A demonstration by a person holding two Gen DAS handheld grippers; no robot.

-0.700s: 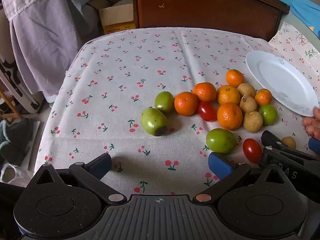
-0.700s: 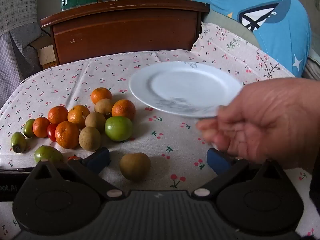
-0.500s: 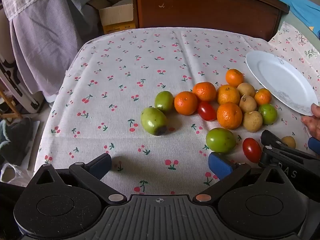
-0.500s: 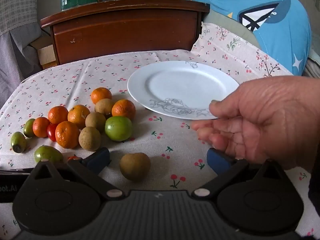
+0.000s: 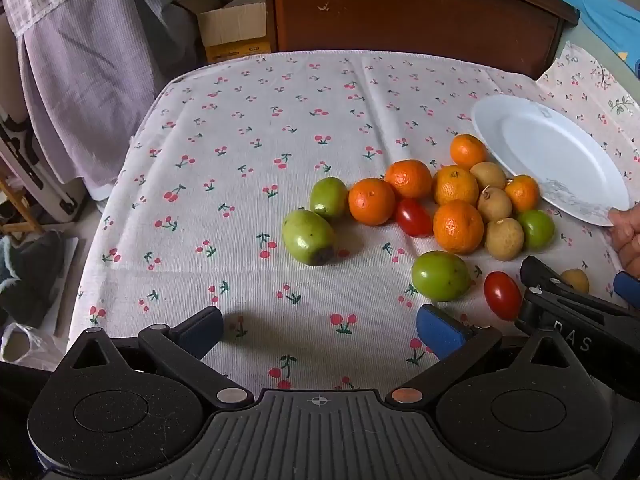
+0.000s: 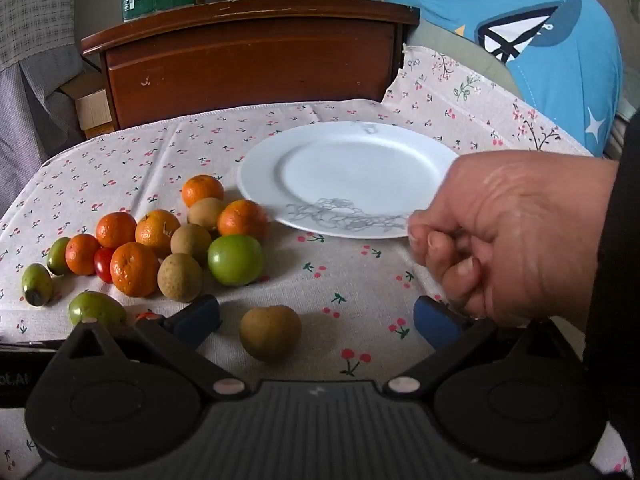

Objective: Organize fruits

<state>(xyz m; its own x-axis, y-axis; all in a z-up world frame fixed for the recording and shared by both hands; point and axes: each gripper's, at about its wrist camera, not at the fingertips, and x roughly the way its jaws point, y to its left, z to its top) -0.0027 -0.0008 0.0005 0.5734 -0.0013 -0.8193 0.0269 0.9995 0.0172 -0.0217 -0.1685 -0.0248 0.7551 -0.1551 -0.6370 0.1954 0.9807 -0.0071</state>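
Both grippers are hovering low over the near edge of the surface (image 5: 248,128), which is lying under a cherry-print cloth. The left gripper (image 5: 320,328) is holding its blue-padded fingers (image 5: 438,334) spread wide with only bare cloth between them; a green fruit (image 5: 440,275) and a cherry tomato (image 5: 502,295) are sitting just beyond its right finger. The right gripper (image 6: 316,320) is likewise standing with fingers spread, gripping nothing, and a single brown longan (image 6: 270,333) is lying on the cloth between them, apart from both pads. The main fruit cluster is sitting left of centre in the right wrist view: tangerines (image 6: 134,269), longans, a round green fruit (image 6: 235,260), a second tomato (image 6: 105,265), and two elongated green fruits at the far left. A bare hand (image 6: 516,236) is pinching the near right rim of a white plate (image 6: 348,178), which is sitting right of the cluster, its left rim just beside the nearest tangerine. The plate is carrying no fruit.
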